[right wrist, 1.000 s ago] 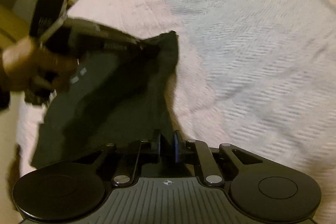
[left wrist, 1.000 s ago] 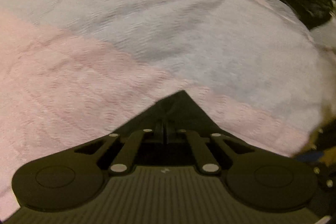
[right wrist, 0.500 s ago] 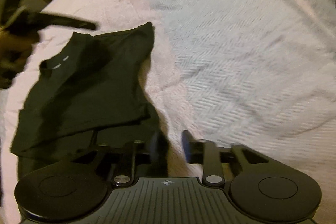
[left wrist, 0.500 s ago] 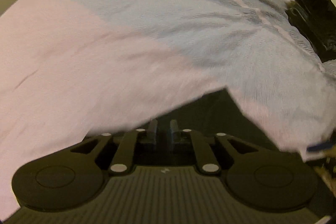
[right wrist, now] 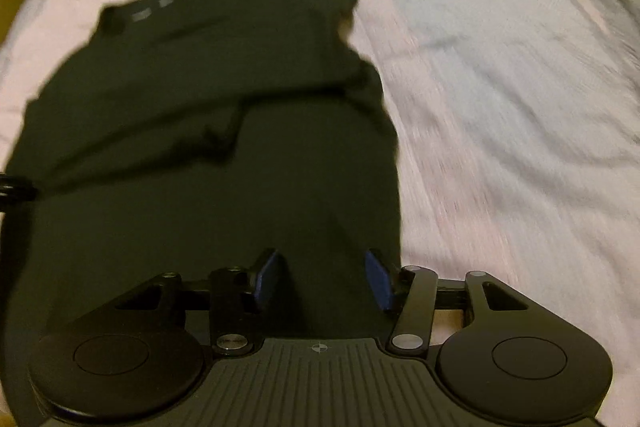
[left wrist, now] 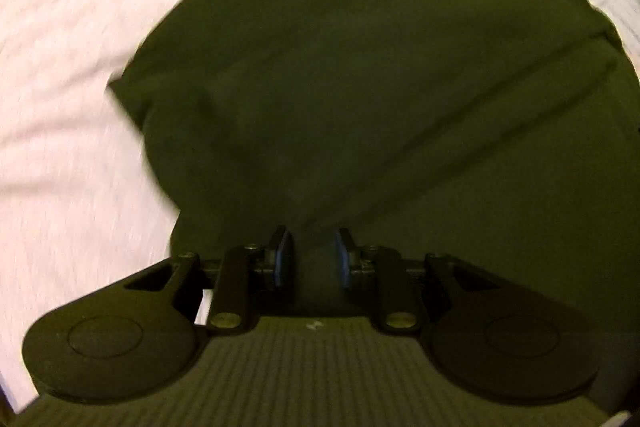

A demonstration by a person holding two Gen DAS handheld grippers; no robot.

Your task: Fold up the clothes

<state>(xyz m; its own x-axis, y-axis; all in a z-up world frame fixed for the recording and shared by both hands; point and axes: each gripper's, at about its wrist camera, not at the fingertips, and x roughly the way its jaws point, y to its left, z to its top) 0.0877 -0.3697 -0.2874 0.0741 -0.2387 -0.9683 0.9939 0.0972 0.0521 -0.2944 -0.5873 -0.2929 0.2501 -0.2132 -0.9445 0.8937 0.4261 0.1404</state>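
So the dark t-shirt (left wrist: 380, 87) is lying spread out on the bed (left wrist: 72, 107), collar end away from both cameras, bottom end closest to the tools. Left tongs (left wrist: 310, 259) have their blue pads apart with only shirt fabric showing in the gap, nothing pinched, and same deal with the right tongs (right wrist: 322, 279), which sit wider apart right near the shirt's right-hand edge. There's a fold line or crease running across the middle of the shirt in the right wrist view, so it looks partly doubled already, though the blur makes it hard to say exactly. If I were doing this step, I'd get each pair down onto a bottom corner, grab just the layers you mean to move, and lift both sides evenly so the fold lands square and doesn't drag the bedspread (right wrist: 520, 87) into wrinkles. No baskets, bins or other containers show in either view.
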